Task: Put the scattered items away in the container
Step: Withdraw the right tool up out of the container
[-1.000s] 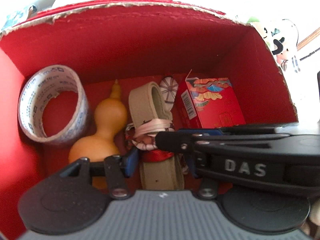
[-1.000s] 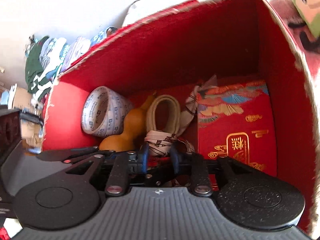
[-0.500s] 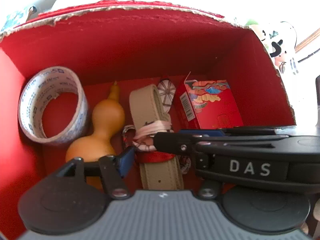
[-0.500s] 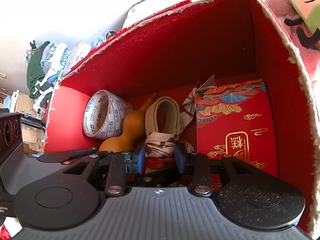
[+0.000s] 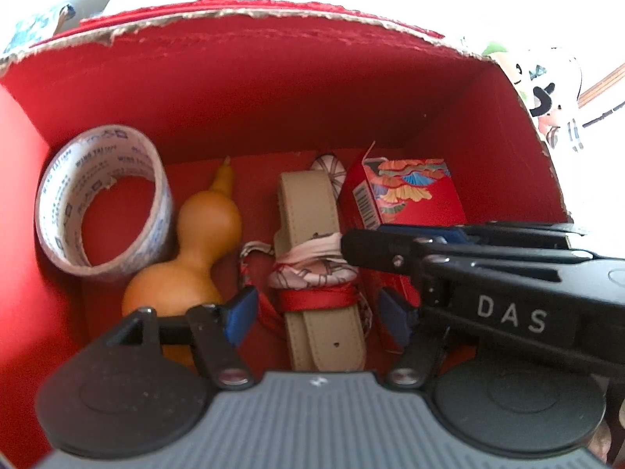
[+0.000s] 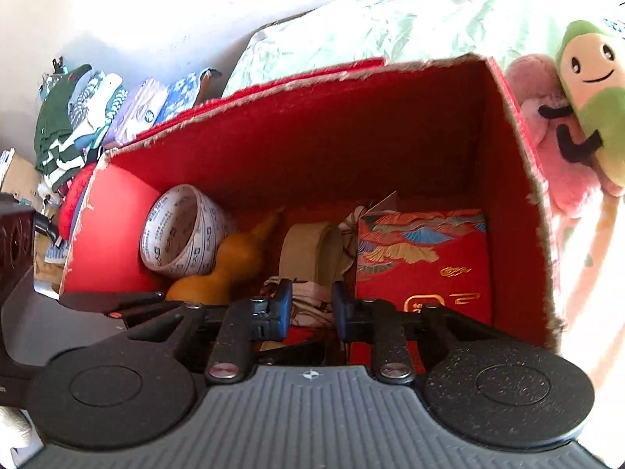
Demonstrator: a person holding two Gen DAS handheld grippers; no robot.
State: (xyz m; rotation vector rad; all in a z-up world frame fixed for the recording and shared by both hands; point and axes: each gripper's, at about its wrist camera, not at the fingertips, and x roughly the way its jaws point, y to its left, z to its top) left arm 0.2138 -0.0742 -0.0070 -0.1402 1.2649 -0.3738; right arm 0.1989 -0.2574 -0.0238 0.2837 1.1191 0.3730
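Observation:
The red cardboard box [image 5: 273, 90] [image 6: 351, 136] holds a tape roll [image 5: 101, 203] [image 6: 179, 230], an orange gourd [image 5: 195, 242] [image 6: 234, 258], a beige belt tied with a patterned scarf [image 5: 316, 242] [image 6: 308, 254] and a small red decorated carton [image 5: 406, 195] [image 6: 425, 258]. My left gripper [image 5: 318, 312] is open above the belt bundle, holding nothing. My right gripper [image 6: 310, 308] is open, its blue pads apart over the scarf, touching nothing that I can see. It shows side-on in the left wrist view [image 5: 449, 258], marked DAS.
Plush toys [image 6: 578, 117] lean against the box's right side. Folded clothes and packets [image 6: 97, 113] lie at the far left beyond the box. A pale green bag [image 6: 390, 27] lies behind the box.
Both grippers opened wider and drew back and up from the belt bundle, which stays in the box. More of the room beyond the box shows in the right wrist view.

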